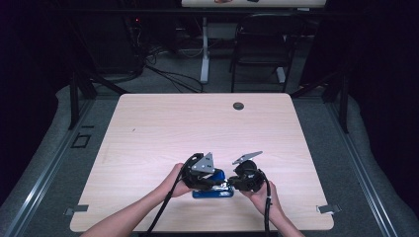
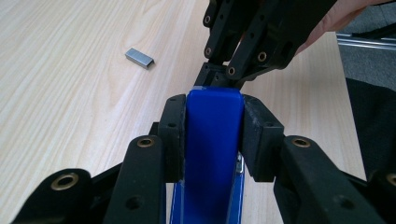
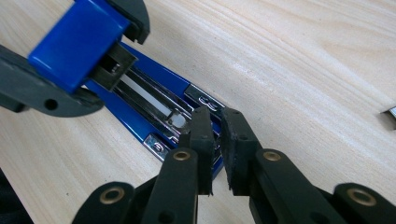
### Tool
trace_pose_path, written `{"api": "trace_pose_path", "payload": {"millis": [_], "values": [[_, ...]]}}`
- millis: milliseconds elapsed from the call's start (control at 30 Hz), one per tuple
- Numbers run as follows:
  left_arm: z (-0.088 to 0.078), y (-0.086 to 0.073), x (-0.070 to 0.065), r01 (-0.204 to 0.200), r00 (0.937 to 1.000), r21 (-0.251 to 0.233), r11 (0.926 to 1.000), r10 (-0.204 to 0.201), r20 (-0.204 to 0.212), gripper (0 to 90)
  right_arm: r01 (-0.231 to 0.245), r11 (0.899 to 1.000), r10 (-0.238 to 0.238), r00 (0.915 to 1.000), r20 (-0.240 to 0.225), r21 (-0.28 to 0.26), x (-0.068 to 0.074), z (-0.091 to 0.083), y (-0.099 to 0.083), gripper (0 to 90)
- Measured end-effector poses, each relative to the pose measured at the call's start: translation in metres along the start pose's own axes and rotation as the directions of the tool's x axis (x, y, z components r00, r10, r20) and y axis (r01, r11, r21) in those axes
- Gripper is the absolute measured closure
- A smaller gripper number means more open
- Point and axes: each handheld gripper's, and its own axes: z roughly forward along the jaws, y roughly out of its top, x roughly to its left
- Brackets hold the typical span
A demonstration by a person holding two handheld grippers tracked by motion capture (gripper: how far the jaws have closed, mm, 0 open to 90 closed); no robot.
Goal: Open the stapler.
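Observation:
A blue stapler lies hinged open near the table's front edge. Its blue top cover is raised, and my left gripper is shut on that cover from both sides. In the right gripper view the metal staple channel and blue base are exposed. My right gripper has its jaws almost together, tips down on the front end of the base. In the high view my left gripper and right gripper meet over the stapler. A small strip of staples lies loose on the table.
The light wooden table has a dark grommet near its far edge. The staple strip sits at the right edge of the right gripper view. A black chair and cables stand on the floor beyond.

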Motion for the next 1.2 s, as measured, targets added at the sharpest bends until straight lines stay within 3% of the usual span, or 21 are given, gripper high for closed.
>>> {"api": "trace_pose_path", "payload": {"millis": [333,433,1200], "values": [[-0.01,0.003,0.003,0.004,0.9998,0.035,0.9994,-0.005,0.02,65.2,0.011,1.0,-0.011,0.9998,0.014,0.024,0.001,-0.001,0.002,84.3],[-0.013,0.004,0.003,-0.001,0.9998,0.048,0.9989,0.0,0.022,65.3,0.001,1.0,-0.002,0.9998,0.02,0.008,0.003,0.0,0.002,84.4],[-0.036,-0.001,0.006,-0.006,0.9994,0.065,0.9979,0.004,0.033,66.0,0.027,0.999,-0.028,0.9993,0.026,0.028,0.004,-0.001,0.003,84.9]]}}
